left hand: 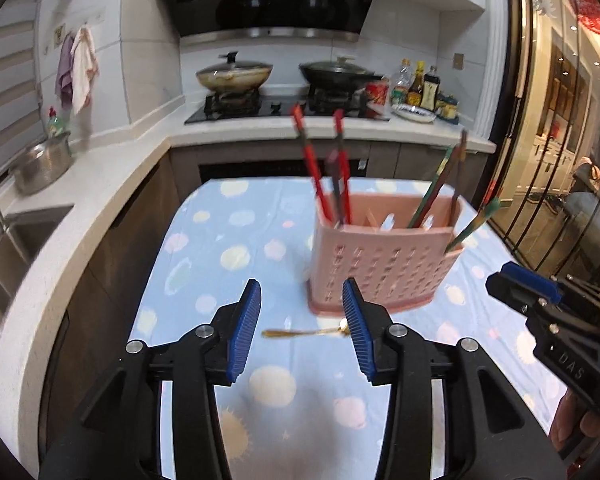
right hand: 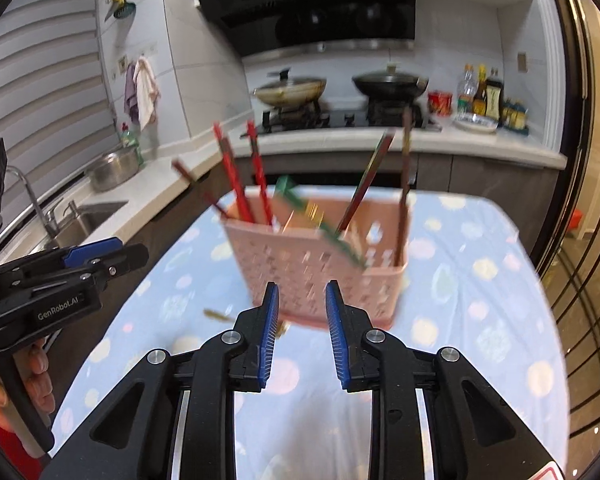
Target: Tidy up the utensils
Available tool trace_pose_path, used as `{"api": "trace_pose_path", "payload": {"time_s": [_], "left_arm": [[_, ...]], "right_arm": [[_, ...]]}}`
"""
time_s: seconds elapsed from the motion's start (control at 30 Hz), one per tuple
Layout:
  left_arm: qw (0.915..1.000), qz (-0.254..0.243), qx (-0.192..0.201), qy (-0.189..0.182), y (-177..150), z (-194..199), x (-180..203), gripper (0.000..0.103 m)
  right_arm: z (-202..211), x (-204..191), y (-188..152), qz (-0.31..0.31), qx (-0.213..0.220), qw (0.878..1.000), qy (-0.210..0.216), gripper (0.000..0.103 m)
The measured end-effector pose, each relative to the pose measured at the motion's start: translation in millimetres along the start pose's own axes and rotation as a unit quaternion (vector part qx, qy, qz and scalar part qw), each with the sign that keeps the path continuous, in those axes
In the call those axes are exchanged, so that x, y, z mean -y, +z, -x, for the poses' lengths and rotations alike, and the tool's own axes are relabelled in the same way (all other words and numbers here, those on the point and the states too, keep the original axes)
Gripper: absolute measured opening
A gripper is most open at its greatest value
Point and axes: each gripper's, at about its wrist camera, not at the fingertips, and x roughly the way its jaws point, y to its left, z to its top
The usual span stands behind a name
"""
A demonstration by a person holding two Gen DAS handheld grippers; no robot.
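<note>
A pink plastic utensil holder (left hand: 384,256), its walls pierced with rows of small slots and its inside split into compartments, stands upright on the tabletop covered by a light-blue cloth with pastel dots (left hand: 236,248). Two red chopsticks (left hand: 320,176) lean out of its left compartment, with a darker stick blurred just beside them. Brown and green chopsticks (left hand: 436,188) rise tilted from the right compartment. One green-tipped chopstick (left hand: 476,220) juts out over the holder's right corner; whether it rests inside cannot be told from the blur. A slim gold metal spoon (left hand: 304,333) lies flat on the cloth just in front of the holder's base, its bowl toward the right.

The left tool (left hand: 302,328) hangs above the cloth with its blue ribbed pads spread apart and nothing between them; the spoon lies on the cloth beyond the gap. The right tool (right hand: 302,332) is also parted, more narrowly, and empty, pointing at the holder's front wall. A hand (right hand: 40,372) grips the left tool's handle in the right wrist view.
</note>
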Motion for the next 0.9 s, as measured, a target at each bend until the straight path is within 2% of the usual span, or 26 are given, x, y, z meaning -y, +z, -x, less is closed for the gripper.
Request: {"api": "trace_pose_path", "payload": {"time_s": [0.1,0.4,0.63,0.9], "left_arm": [[0.9996,-0.003,-0.021,0.021,-18,-15,-6,0.040],[0.9971,0.019,-0.072,0.016,-45,-62,-22,0.041],[0.9957,0.026,-0.088,0.014,-48,-87,-32,0.041],[0.9949,0.033,-0.094,0.014,-45,-101,-47,0.041]], "right_arm": [[-25,-5,-20,-0.016,-0.034,0.999,0.017,0.024],[-91,-21,-46,-0.030,-0.088,0.995,0.028,0.023],[-131,-27,-50,-0.037,-0.114,0.993,0.024,0.022],[-158,-23,-49,-0.052,-0.127,0.990,0.013,0.022]]}}
